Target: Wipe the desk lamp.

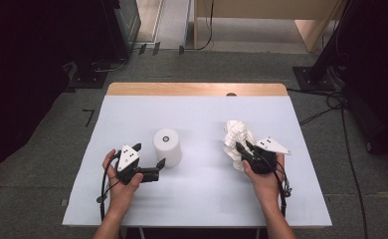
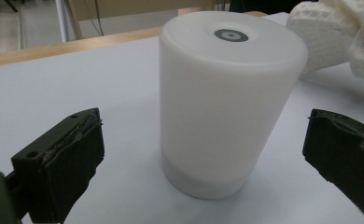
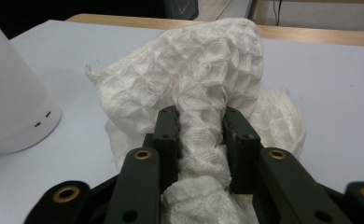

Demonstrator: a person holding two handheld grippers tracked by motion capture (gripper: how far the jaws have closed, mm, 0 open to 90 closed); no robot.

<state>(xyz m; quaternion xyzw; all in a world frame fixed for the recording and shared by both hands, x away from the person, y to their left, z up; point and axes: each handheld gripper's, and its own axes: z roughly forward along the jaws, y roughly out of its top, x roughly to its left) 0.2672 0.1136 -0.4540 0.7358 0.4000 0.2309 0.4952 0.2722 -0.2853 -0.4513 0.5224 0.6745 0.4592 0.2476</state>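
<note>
A white cylinder (image 1: 167,147) with a small grey ring on its top stands upright on the pale table (image 1: 202,199), left of centre. My left gripper (image 1: 149,156) is open just in front of it, and in the left gripper view the cylinder (image 2: 224,102) stands between and a little beyond the two jaws. A crumpled white waffle-weave cloth (image 1: 237,137) lies right of centre. My right gripper (image 1: 245,148) is shut on a fold of that cloth (image 3: 203,93), with the fabric bunched between its jaws. The cylinder's base (image 3: 12,107) stands at the left in the right gripper view.
A wooden strip (image 1: 197,89) runs along the table's far edge. Cables (image 1: 326,107) trail on the floor to the right, and dark stands (image 1: 97,74) sit beyond the far left corner. The front of the table is bare.
</note>
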